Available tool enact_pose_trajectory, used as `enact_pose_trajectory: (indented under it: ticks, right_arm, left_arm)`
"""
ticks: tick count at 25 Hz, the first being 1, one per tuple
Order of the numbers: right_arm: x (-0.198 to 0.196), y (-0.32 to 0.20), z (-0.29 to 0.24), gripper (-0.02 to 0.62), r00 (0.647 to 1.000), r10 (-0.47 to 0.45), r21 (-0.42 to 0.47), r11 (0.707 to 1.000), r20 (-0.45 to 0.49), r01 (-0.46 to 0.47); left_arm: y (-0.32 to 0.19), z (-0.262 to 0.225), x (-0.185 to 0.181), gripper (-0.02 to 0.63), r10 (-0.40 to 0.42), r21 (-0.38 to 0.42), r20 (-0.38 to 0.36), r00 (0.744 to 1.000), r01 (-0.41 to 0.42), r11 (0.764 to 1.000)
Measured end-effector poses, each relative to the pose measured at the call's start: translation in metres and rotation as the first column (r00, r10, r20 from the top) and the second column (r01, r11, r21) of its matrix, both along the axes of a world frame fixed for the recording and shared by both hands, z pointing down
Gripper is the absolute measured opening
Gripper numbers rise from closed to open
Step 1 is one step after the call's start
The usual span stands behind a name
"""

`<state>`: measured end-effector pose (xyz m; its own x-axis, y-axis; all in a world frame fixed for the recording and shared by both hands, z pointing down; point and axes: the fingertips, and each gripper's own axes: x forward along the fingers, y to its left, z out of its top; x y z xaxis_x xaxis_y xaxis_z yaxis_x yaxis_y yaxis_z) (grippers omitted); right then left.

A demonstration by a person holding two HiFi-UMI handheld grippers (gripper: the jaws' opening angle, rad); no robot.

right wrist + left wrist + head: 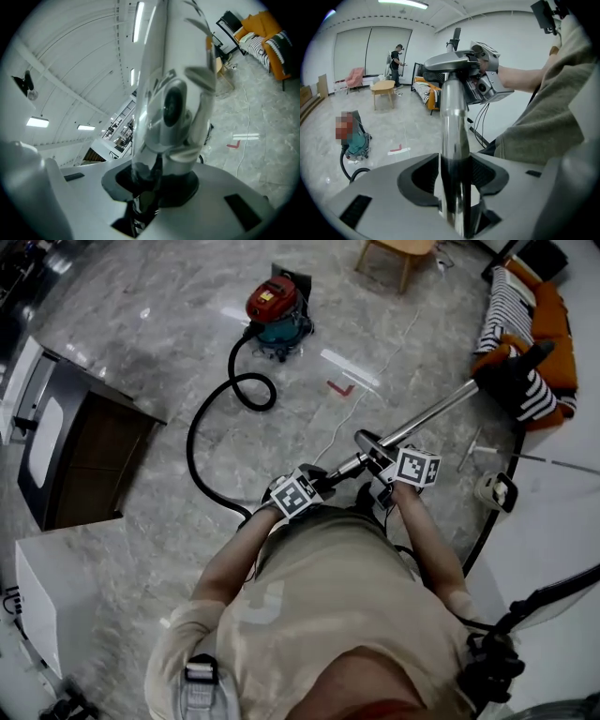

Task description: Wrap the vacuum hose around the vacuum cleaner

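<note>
Head view alone shows the full hose [190, 442]: black, looped loose on floor, off vacuum cleaner [277, 306]. Left gripper [452, 185] and right gripper [150, 187] both clamp chrome wand [453, 131].

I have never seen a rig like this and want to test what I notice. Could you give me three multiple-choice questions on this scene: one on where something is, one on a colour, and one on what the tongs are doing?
1. Where is the vacuum?
A. On the floor
B. On a chair
C. Hung on a wall

2. What colour is the hose?
A. White
B. Black
C. Orange

3. What are the left tongs doing?
A. Open, empty
B. Shut on a cloth
C. Shut on the wand

Answers:
1 A: the head view shows it standing on the grey floor, ahead of the person.
2 B: it runs black in a loop across the floor.
3 C: the left gripper view shows the shiny tube clamped between the jaws.
</note>
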<state>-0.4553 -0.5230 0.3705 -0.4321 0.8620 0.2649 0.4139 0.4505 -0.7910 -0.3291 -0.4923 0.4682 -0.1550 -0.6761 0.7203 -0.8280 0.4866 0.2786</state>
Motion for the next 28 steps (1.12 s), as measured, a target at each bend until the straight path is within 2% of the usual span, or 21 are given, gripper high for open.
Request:
enact_pose_trajectory:
  ticks: [7, 13, 17, 22, 28]
  right_arm:
    - [-0.045, -0.065, 0.0, 0.081, 0.997, -0.066, -0.108, 0.992, -0.036, 0.062]
    - [-0.096, -0.126, -0.011, 0.081, 0.996, -0.085, -0.143, 0.986, -0.028, 0.08]
    - [-0.117, -0.15, -0.022, 0.081, 0.994, -0.108, -0.146, 0.983, 0.016, 0.109]
    - [-0.136, -0.162, -0.027, 0.081, 0.988, -0.135, -0.103, 0.984, 0.078, 0.143]
    - [-0.161, -0.173, -0.043, 0.081, 0.972, -0.183, -0.044, 0.981, 0.145, 0.191]
  left_arm:
    - [-0.061, -0.006, -0.042, 0.192, -0.071, -0.114, -0.031, 0.997, 0.068, 0.991]
    - [-0.12, -0.019, -0.093, 0.192, -0.122, -0.152, 0.02, 0.992, 0.124, 0.981]
    - [-0.147, -0.026, -0.116, 0.19, -0.124, -0.132, 0.02, 0.992, 0.125, 0.983]
    - [-0.163, -0.024, -0.142, 0.192, -0.113, -0.103, 0.032, 0.993, 0.116, 0.988]
    - [-0.183, -0.028, -0.176, 0.192, -0.119, -0.018, 0.051, 0.992, 0.12, 0.993]
